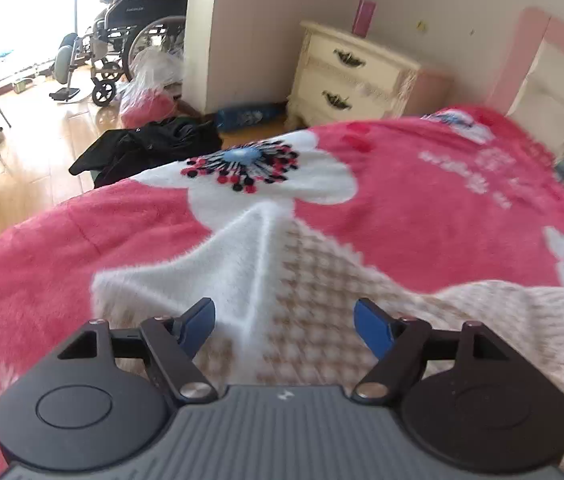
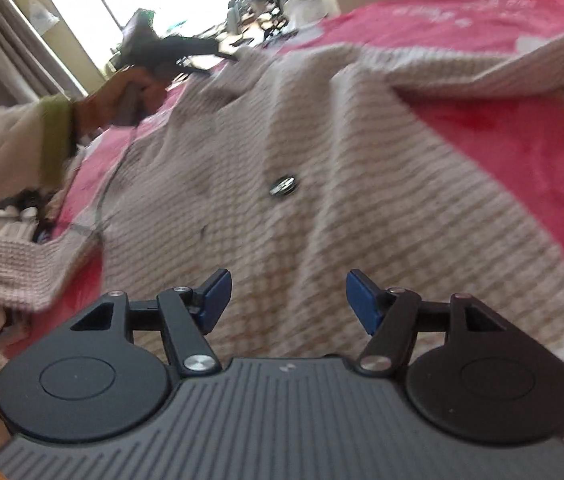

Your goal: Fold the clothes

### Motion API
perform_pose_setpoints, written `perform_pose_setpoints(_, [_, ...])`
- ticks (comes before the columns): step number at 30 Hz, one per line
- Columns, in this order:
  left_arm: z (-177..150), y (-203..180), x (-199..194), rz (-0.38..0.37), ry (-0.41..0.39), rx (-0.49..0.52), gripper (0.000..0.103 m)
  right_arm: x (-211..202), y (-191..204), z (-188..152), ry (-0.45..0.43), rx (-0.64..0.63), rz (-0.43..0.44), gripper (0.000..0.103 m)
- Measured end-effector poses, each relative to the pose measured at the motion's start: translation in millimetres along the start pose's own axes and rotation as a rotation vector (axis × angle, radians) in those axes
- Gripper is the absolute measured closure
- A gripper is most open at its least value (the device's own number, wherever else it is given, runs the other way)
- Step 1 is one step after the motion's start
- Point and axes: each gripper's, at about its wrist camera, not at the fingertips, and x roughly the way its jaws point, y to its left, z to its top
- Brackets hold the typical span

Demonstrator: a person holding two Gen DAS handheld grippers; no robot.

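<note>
A beige checked knit cardigan (image 2: 282, 152) with a metal button (image 2: 282, 186) lies spread on the pink bed blanket (image 2: 522, 152). In the left wrist view its corner (image 1: 322, 280) reaches up over the blanket (image 1: 422, 200). My left gripper (image 1: 284, 328) hangs open just above that corner, nothing between its blue pads. My right gripper (image 2: 287, 300) is open over the cardigan's lower part, also with nothing in it. The right wrist view shows the left gripper (image 2: 170, 50) in a hand at the cardigan's far edge, blurred.
A cream nightstand (image 1: 350, 76) stands by the pink headboard (image 1: 542, 52). Dark clothes (image 1: 150, 148) lie on the wooden floor beside the bed, with a wheelchair (image 1: 130, 40) and plastic bags (image 1: 150, 84) further back. A sleeved arm (image 2: 14, 144) crosses the left of the right wrist view.
</note>
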Motion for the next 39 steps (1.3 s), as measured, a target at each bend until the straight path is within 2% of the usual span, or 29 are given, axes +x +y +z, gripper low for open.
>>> perform_pose_setpoints(4, [-1.0,3.2,16.4,-0.007,0.036,0.007,0.027,5.8,3.6,0.5,0.009,-0.001,0.007,0.04])
perform_pose_setpoints(5, [-2.1,3.5,16.9,-0.016,0.023,-0.004,0.035,6.0,7.3,-1.2,0.008,-0.017,0.005,0.039])
perform_pose_setpoints(6, [-3.0,3.9,17.2,-0.025,0.012,-0.017,0.057,6.3,11.2,-2.7,0.007,-0.034,0.002,0.04])
perform_pose_setpoints(7, [-3.0,5.0,16.6,-0.031,0.003,-0.036,0.064,7.3,16.0,-3.2,0.008,-0.056,-0.001,0.04])
perform_pose_setpoints(9, [-1.1,8.4,12.9,-0.024,-0.017,-0.075,0.096,11.0,23.7,-4.4,0.011,-0.105,-0.006,0.04])
perform_pose_setpoints(14, [11.4,8.9,-24.0,-0.039,-0.098,-0.146,0.098,19.3,31.9,-6.9,0.027,-0.156,-0.006,0.04])
perform_pose_setpoints(17, [24.0,9.8,-50.1,-0.047,-0.095,-0.141,0.098,18.8,30.1,-5.6,0.024,-0.147,0.004,0.04])
perform_pose_setpoints(21, [29.8,11.9,-49.8,0.052,-0.044,-0.069,0.097,21.6,23.9,-6.8,0.035,-0.125,0.027,0.04])
perform_pose_setpoints(24, [19.0,3.9,-25.0,0.171,-0.032,0.043,0.097,31.8,19.7,-13.6,0.074,-0.126,0.023,0.04])
perform_pose_setpoints(27, [3.8,-7.3,6.2,0.259,-0.015,0.137,0.097,43.2,13.4,-24.6,0.129,-0.105,0.016,0.039])
perform_pose_setpoints(29, [-8.5,-19.2,23.2,0.319,-0.023,0.228,0.095,42.4,13.5,-28.7,0.122,-0.114,0.017,0.039])
perform_pose_setpoints(31, [-15.2,-28.1,31.5,0.371,-0.037,0.291,0.09,41.6,17.1,-29.1,0.131,-0.134,0.013,0.039])
perform_pose_setpoints(34, [-19.8,-38.4,35.0,0.441,-0.063,0.358,0.082,39.3,20.8,-33.3,0.141,-0.11,0.05,0.039])
perform_pose_setpoints(35, [-20.3,-40.7,34.8,0.461,-0.07,0.368,0.075,39.8,22.8,-37.2,0.147,-0.108,0.055,0.039])
perform_pose_setpoints(36, [-16.6,-38.1,28.0,0.465,-0.079,0.326,0.069,40.1,25.4,-41.1,0.152,-0.111,0.056,0.039])
perform_pose_setpoints(39, [-11.4,-31.8,-7.6,0.456,-0.174,0.178,0.068,39.0,39.1,-51.1,0.139,-0.205,0.02,0.036])
